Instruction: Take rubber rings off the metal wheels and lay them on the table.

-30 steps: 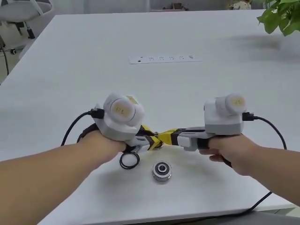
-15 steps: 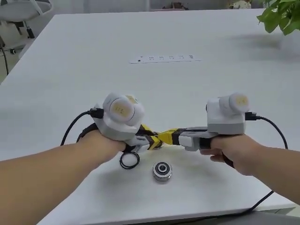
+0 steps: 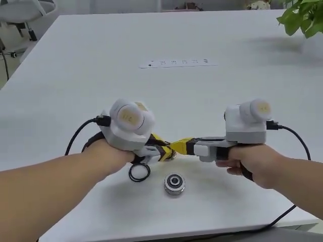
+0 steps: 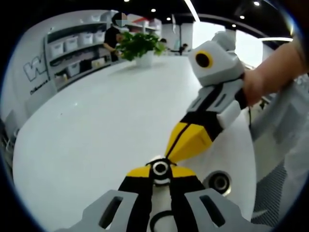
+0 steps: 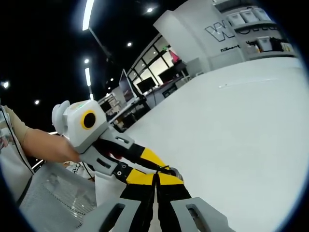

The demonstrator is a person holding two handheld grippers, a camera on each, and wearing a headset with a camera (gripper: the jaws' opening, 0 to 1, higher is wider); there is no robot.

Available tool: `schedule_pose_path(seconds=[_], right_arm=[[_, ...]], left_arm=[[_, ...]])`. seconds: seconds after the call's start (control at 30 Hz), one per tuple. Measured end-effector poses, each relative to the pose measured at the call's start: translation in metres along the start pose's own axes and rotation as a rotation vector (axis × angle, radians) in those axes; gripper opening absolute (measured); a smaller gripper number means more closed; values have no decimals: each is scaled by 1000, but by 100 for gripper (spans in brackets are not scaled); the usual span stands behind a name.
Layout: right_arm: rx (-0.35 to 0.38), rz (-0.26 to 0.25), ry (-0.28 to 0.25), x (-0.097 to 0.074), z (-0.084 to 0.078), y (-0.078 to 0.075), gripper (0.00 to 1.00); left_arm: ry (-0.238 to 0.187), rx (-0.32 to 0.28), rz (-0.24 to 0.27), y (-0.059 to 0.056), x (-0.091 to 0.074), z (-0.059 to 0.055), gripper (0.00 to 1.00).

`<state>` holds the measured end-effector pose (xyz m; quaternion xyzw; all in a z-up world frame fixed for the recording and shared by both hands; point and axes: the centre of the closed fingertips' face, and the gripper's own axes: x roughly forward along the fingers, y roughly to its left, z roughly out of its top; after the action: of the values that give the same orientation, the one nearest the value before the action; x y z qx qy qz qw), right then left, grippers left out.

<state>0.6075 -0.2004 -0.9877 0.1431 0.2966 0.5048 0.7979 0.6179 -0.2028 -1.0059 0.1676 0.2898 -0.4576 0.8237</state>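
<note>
A black rubber ring point(image 3: 130, 173) lies flat near the table's front. A metal wheel point(image 3: 174, 183) lies just to its right, and a second wheel point(image 4: 160, 169) is held above the table.

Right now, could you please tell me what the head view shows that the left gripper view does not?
Head view: a loose rubber ring lying on the table near the left gripper, and a power strip farther back. Left gripper view: a close look at the small wheel clamped between its own jaws, plus storage shelves in the background. Both: the right gripper meeting the left one tip to tip, the second wheel resting on the table, and a leafy plant.
</note>
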Motion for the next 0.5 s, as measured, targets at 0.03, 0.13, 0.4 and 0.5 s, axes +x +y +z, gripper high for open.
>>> schedule_pose_path(seconds=[0.03,0.13,0.4,0.5], right_arm=[[1,-6,5,0,-1,-1,0],[-8,-21,10,1,-2,-3,0],[-5,-31,16,0,-4,-6,0],[-2,-31,17,0,-4,-6,0]], left_arm=[[-1,0,-2,0,0,0,13],[-2,1,-10,0,0,0,13],[1,8,-22,0,-2,0,15],[-11,-2,-26,0,-6,2,16]])
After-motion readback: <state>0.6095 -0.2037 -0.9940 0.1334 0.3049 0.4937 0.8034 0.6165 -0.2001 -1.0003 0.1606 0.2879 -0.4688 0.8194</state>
